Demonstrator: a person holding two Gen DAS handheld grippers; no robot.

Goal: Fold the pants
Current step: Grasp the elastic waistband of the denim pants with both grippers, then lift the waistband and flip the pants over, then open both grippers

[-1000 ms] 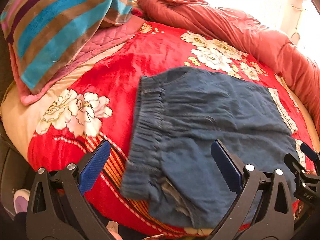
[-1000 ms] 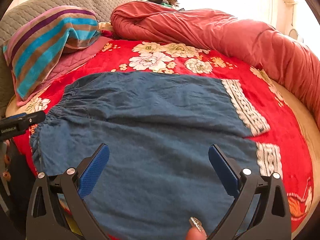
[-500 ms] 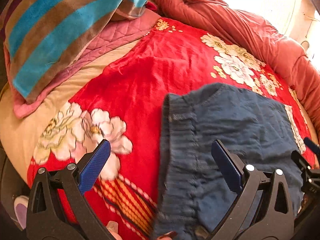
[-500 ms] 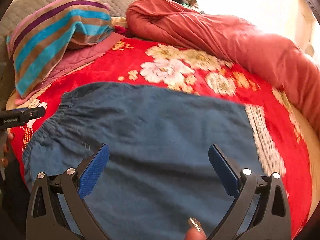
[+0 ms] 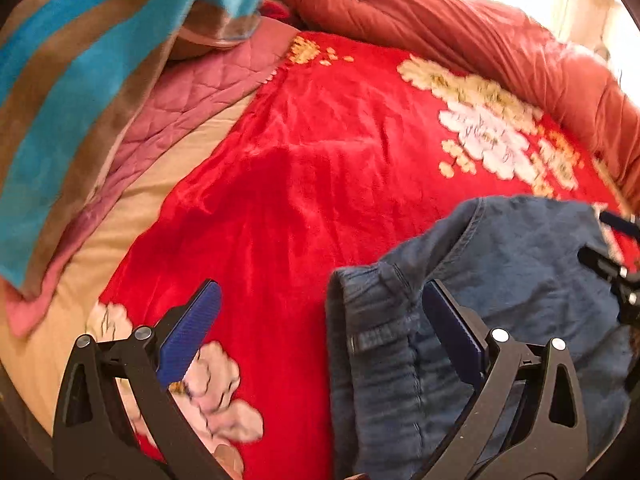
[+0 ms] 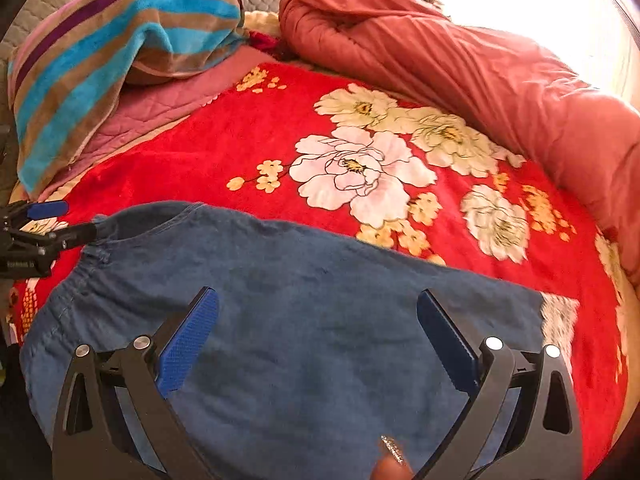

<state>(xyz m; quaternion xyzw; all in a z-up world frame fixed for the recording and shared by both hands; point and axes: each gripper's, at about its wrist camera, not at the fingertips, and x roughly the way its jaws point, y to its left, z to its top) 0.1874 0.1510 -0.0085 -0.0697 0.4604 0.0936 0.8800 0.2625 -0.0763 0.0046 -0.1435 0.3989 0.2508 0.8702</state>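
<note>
At the far left a striped towel [image 6: 100,48] lies heaped over a pink quilted pad [image 6: 160,120], pushed up toward the head of the bed, probably to leave the middle free as a folding surface. Next comes the left tongs [image 5: 320,320], its blue pads spread wide with nothing between them; it hangs over the elastic waistband end of the pants [image 6: 300,320], its right pad above the gathered denim and its left above bare blanket, so it looks lined up to take that edge. The pants lie flat across the near part of the red floral blanket [image 6: 224,148], waist to the left, pale-trimmed hem to the right. The right tongs [image 6: 318,328] is likewise wide apart and empty, poised over the middle of the cloth. Along the right a rust-red duvet [image 6: 460,64] is rolled aside, clear of the work.
</note>
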